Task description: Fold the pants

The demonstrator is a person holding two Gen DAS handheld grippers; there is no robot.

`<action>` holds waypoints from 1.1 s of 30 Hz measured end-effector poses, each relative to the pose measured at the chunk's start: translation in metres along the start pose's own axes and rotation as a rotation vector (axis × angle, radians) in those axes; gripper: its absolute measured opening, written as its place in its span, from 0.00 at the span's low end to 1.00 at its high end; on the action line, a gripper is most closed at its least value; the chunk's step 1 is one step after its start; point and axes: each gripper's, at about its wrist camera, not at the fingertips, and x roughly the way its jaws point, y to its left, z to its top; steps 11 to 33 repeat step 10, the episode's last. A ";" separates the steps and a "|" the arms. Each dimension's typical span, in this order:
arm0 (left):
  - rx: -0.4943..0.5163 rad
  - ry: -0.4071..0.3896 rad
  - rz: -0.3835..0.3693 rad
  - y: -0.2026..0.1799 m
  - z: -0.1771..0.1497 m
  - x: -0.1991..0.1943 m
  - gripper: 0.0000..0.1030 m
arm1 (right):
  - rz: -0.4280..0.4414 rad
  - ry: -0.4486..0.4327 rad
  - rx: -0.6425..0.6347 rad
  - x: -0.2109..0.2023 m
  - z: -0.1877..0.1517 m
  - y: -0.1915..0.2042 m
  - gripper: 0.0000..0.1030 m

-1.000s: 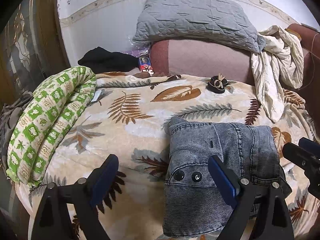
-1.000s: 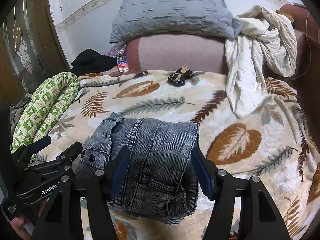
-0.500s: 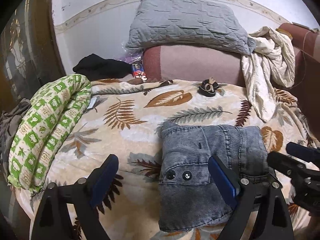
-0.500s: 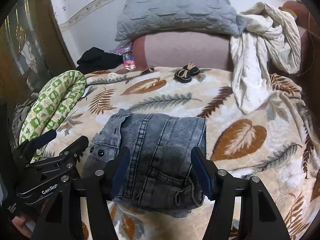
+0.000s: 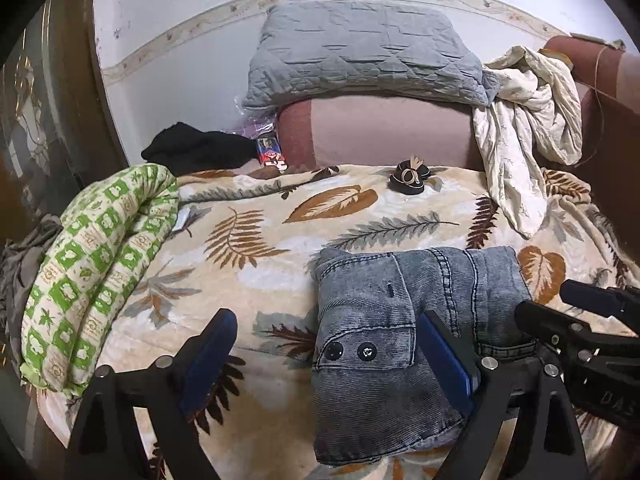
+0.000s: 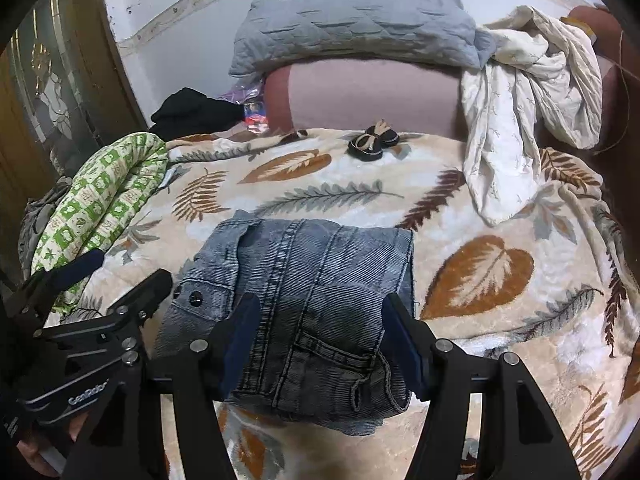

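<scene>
The grey denim pants [image 5: 384,344] lie folded into a compact rectangle on the leaf-print blanket [image 5: 260,248]. They also show in the right wrist view [image 6: 312,304]. My left gripper [image 5: 328,356] is open and empty, above the pants' left part with the two buttons. My right gripper [image 6: 320,340] is open and empty, hovering over the near edge of the folded pants. Each gripper shows at the edge of the other's view.
A rolled green-and-white quilt [image 5: 92,268] lies along the bed's left edge. A grey pillow [image 5: 360,60], a pink cushion [image 5: 384,132], a cream cloth [image 5: 524,128], black clothing [image 5: 196,148] and small dark shoes [image 5: 410,174] sit at the back.
Both grippers have pulled back and up from the folded pants, which now look smaller and farther away. The pants have not moved.
</scene>
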 end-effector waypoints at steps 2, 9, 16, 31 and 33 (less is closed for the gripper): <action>0.004 0.002 -0.006 -0.001 -0.003 0.002 0.90 | 0.000 -0.006 0.022 0.001 -0.003 -0.005 0.63; 0.017 -0.023 -0.021 -0.001 -0.021 -0.007 0.90 | 0.011 0.007 0.124 0.000 -0.024 -0.022 0.63; 0.020 -0.024 -0.022 -0.001 -0.023 -0.008 0.90 | 0.001 0.002 0.131 -0.002 -0.028 -0.023 0.63; 0.020 -0.024 -0.022 -0.001 -0.023 -0.008 0.90 | 0.001 0.002 0.131 -0.002 -0.028 -0.023 0.63; 0.020 -0.024 -0.022 -0.001 -0.023 -0.008 0.90 | 0.001 0.002 0.131 -0.002 -0.028 -0.023 0.63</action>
